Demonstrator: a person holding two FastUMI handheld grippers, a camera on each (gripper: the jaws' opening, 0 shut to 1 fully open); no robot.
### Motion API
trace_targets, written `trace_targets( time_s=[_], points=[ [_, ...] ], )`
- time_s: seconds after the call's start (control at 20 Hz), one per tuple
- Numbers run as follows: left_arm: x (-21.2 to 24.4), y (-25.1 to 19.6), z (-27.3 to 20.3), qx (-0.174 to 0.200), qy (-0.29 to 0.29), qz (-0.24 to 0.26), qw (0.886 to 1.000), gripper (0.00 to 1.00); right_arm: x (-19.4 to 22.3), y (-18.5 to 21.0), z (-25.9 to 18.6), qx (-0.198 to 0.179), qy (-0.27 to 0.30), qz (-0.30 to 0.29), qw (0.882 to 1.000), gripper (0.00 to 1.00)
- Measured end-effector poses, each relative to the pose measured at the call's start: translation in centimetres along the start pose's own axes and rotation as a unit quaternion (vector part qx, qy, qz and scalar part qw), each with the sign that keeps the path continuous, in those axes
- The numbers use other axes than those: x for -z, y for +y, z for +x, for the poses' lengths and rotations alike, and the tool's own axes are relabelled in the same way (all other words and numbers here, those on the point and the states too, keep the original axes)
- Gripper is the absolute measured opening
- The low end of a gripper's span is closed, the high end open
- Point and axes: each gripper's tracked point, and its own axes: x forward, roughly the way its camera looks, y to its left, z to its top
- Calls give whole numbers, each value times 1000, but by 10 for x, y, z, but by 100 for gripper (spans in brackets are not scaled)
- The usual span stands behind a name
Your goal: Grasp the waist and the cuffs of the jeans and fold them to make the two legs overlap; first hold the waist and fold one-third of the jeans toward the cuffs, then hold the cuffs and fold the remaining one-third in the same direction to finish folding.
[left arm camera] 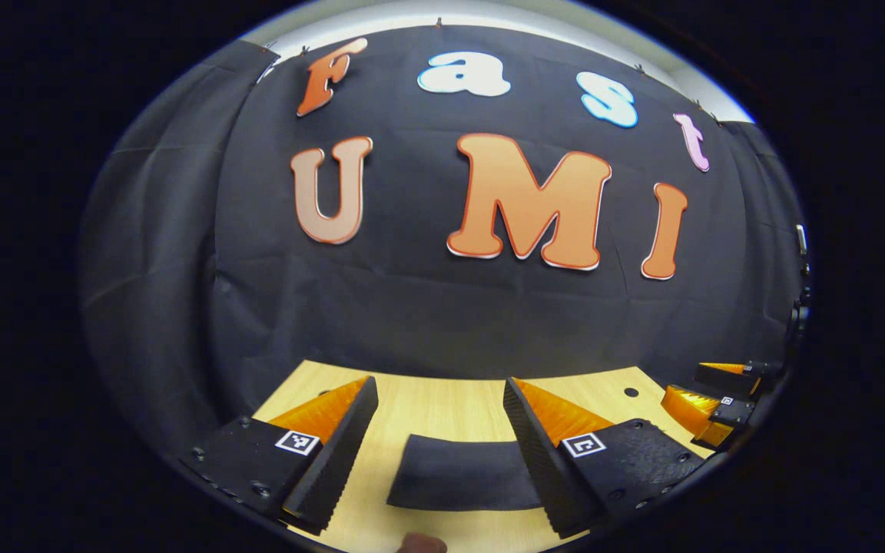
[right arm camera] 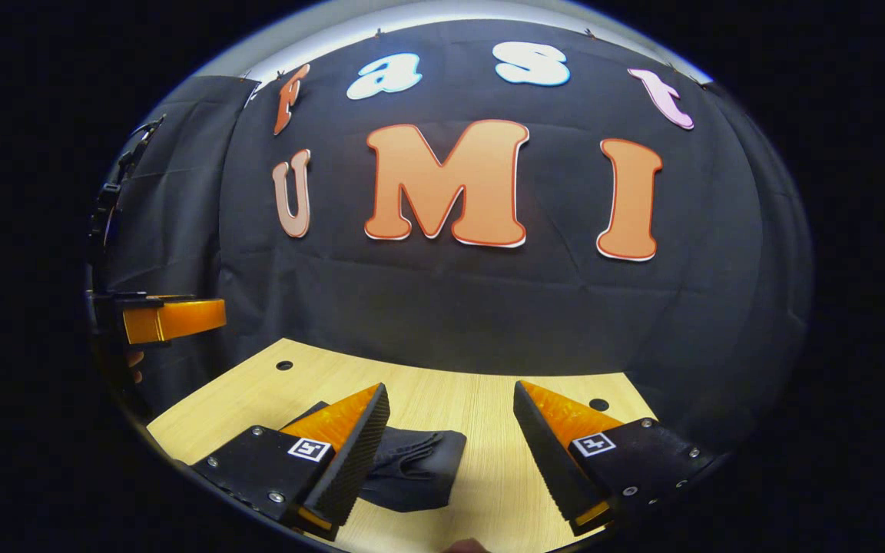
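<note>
**Left gripper view: jeans sit low between spread fingers, both grippers off the cloth**

Left gripper view has the left gripper (left arm camera: 436, 449) with fingers wide apart, nothing between them. Jeans (left arm camera: 464, 475) lie on the table (left arm camera: 442, 403) as a compact dark slab, straight ahead and below, framed by the 2 fingers. Long axis runs across the view, side to side. Looks already folded down to a short bundle, so I'd judge the task at or near its end, but I can't count layers from here.

Right gripper view: right gripper (right arm camera: 450, 453) also spread open, holding nothing. Same jeans (right arm camera: 412, 468) sit ahead and to its left, partly behind its left finger, wrinkled edge facing right. The other gripper (right arm camera: 170, 319) is up at the far left, off the table surface; its jaw gap isn't readable from that angle.

Key relation: the bundle is centred on the left gripper, offset left of the right one, so the left is nearer and better lined up for any touch-up.

Hidden or unclear:
- waist and cuffs can't be told apart; dark cloth, no seams readable
- near edge of the bundle cut off by the finger in the right gripper view
- a fingertip-like blur at the bottom edge of each view, too small to call
</note>
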Motion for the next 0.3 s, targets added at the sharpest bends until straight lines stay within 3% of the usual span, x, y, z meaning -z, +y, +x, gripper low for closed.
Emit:
trace_targets(
  time_s=[0.3],
  points=[
    [-24, 40, -55, -8, -79, 25, 997, 98, -26, 27, -28, 15, -43, -14, 999, 98]
  ],
)
